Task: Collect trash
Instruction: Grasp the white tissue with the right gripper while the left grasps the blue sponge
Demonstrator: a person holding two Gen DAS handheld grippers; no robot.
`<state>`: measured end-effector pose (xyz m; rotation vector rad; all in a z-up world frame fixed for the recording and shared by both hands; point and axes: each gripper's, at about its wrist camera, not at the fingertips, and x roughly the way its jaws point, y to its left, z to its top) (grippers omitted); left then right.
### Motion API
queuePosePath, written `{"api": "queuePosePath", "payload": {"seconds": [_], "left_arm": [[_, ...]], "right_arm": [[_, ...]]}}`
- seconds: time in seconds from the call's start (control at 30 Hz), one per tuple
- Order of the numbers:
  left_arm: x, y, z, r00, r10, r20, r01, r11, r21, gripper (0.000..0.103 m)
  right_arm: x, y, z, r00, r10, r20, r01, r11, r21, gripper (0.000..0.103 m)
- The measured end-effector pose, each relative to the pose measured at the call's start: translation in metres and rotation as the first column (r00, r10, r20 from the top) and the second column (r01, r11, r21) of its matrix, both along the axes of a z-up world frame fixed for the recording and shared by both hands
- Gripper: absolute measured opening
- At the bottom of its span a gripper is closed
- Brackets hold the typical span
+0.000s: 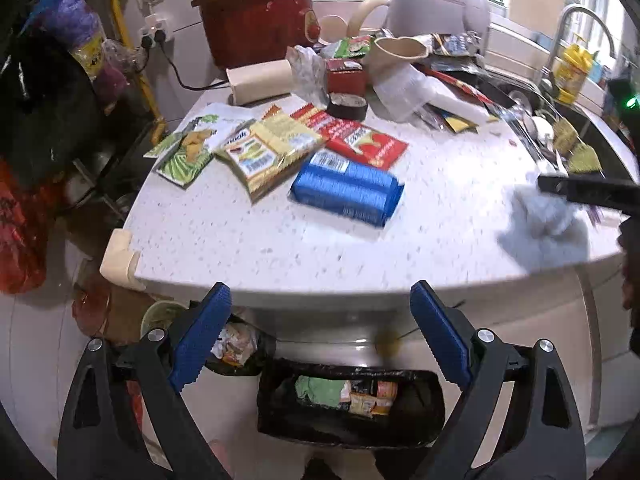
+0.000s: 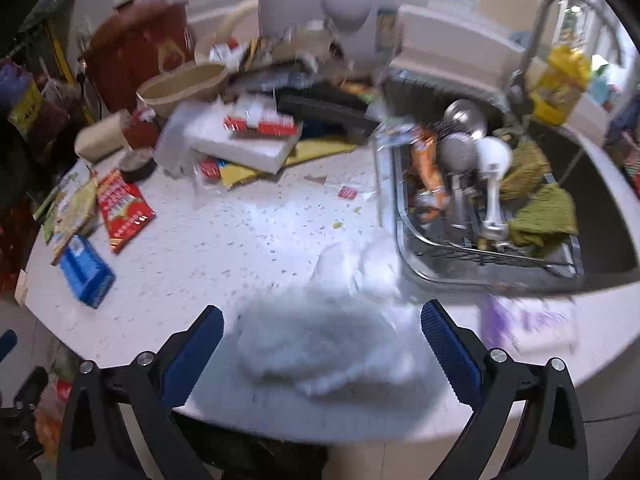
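i've got the white speckled counter filling most of both views, sink cut into it on the right w/ a wire dish rack full of ladles and green cloths. red crock pot sits at the back left by the wall, pale kettle next to it at the window. below the counter edge, on the floor, a black-lined trash bin w/ wrappers and something green already in it.

my left gripper hangs off the counter edge, above the bin, fingers spread wide w/ nothing between them. my right gripper is also spread wide, over the near edge of the counter, and the crumpled white plastic bag lies on the counter btwn its blue pads (blurry, can't tell if a pad touches it).

trash on the counter: blue packet nearest the middle, red snack wrapper just behind it, yellow biscuit wrapper overlapping to the left, green-and-white wrapper at the far left edge. a bigger heap of wrappers, a beige bowl and a roll of black tape crowd the back. small purple-printed pack lies near the counter edge in front of the sink, right of the bag.
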<state>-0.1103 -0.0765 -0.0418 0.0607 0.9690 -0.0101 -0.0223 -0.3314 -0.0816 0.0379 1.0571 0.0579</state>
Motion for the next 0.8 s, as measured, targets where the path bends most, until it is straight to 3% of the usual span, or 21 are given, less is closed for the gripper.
{"api": "queuePosePath", "payload": {"seconds": [0.07,0.13,0.23,0.27,0.5,0.63,0.7,0.8], "left_arm": [[0.005,-0.005,-0.001,1.0,0.022,-0.004,-0.022,1.0,0.004,0.088],[0.008,-0.009,-0.001,0.999,0.037,-0.012,-0.037,0.999,0.011,0.088],[0.009,-0.006,0.0,0.999,0.044,-0.026,-0.044,0.999,0.015,0.088],[0.011,-0.005,0.0,0.999,0.048,-0.024,-0.047,0.999,0.021,0.088],[0.038,0.005,-0.001,1.0,0.029,-0.009,-0.029,0.999,0.025,0.088],[0.066,-0.004,-0.005,0.999,-0.043,-0.027,0.044,0.998,0.035,0.088],[0.076,-0.009,-0.007,0.998,-0.034,-0.055,0.036,0.999,0.04,0.088],[0.089,-0.013,-0.007,0.997,0.001,-0.076,-0.003,1.0,-0.024,0.088]], "right_arm": [[0.005,0.005,-0.008,0.999,0.03,-0.032,-0.029,1.0,0.008,0.095],[0.006,0.01,-0.015,0.997,0.063,-0.05,-0.063,0.998,-0.013,0.084],[0.0,0.017,-0.017,0.996,0.087,-0.035,-0.09,0.993,-0.07,0.047],[0.0,0.017,-0.015,0.995,0.093,-0.027,-0.095,0.993,-0.075,0.023],[0.007,0.003,-0.009,0.997,0.075,-0.036,-0.073,0.997,0.038,0.017],[0.003,0.002,0.011,0.998,0.057,0.022,-0.058,0.996,0.064,0.017],[0.001,0.006,0.023,0.997,0.059,0.049,-0.062,0.997,0.056,0.018],[-0.001,0.014,0.036,0.996,0.055,0.072,-0.059,0.997,0.046,0.018]]}}
